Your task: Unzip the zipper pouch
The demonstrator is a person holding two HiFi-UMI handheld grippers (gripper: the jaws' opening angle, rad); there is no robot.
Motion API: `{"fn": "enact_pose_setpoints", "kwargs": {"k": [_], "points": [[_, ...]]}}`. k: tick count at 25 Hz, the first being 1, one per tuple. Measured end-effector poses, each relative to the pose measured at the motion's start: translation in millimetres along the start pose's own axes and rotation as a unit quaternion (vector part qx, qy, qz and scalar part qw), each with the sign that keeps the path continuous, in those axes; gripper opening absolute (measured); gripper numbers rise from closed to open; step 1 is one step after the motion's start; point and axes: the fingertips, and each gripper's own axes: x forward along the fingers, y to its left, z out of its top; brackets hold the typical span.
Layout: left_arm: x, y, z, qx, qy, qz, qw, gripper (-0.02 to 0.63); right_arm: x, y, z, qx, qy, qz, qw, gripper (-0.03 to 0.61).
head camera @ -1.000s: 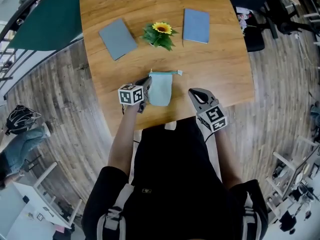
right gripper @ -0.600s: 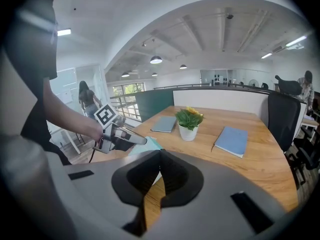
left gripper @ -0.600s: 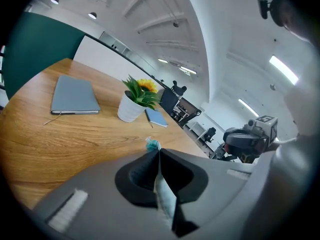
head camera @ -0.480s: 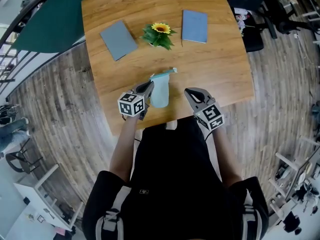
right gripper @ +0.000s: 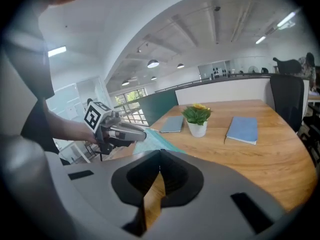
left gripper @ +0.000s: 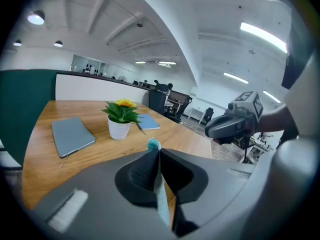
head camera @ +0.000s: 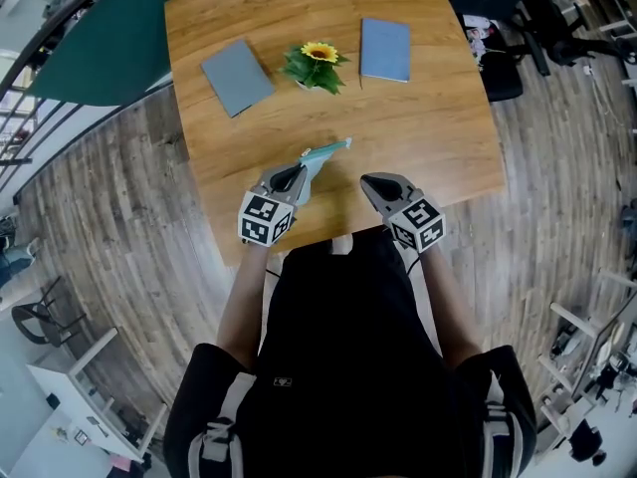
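Note:
The light blue zipper pouch [head camera: 320,154] is lifted off the wooden table [head camera: 438,137] and shows edge-on, tilted up to the right. My left gripper [head camera: 292,174] is shut on its near left edge. In the left gripper view the pouch [left gripper: 161,196] runs as a thin strip between the closed jaws, and a small teal tassel [left gripper: 153,144] sticks up past the left gripper [left gripper: 159,153]. My right gripper [head camera: 373,181] hovers just right of the pouch, shut and empty. The right gripper view shows the pouch [right gripper: 159,142] hanging from the left gripper [right gripper: 120,132], beyond the right gripper [right gripper: 160,155].
A potted sunflower [head camera: 317,66] stands at the table's middle. A grey notebook [head camera: 236,76] lies to its left and a blue notebook [head camera: 385,50] to its right. The table's near edge [head camera: 348,229] is close to the person's body. Office chairs [head camera: 508,63] stand at the right.
The left gripper has raised and turned the pouch from lying flat to standing edge-on. The right gripper has drifted slightly left and up, toward the pouch.

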Motion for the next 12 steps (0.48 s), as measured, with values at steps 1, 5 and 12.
{"fn": "enact_pose_setpoints", "kwargs": {"k": [1, 5, 12], "points": [[-3, -3, 1, 0.015, 0.003, 0.003, 0.9999, 0.008, 1, 2, -2, 0.017, 0.002, 0.01, 1.0, 0.003], [-13, -13, 2, 0.068, 0.017, 0.011, 0.9975, 0.008, 2, 6, -1, 0.055, -0.004, 0.028, 0.998, 0.005], [-23, -29, 11, 0.122, 0.018, 0.009, 0.9924, 0.008, 8, 19, -3, 0.093, 0.005, 0.07, 0.993, 0.011]]}}
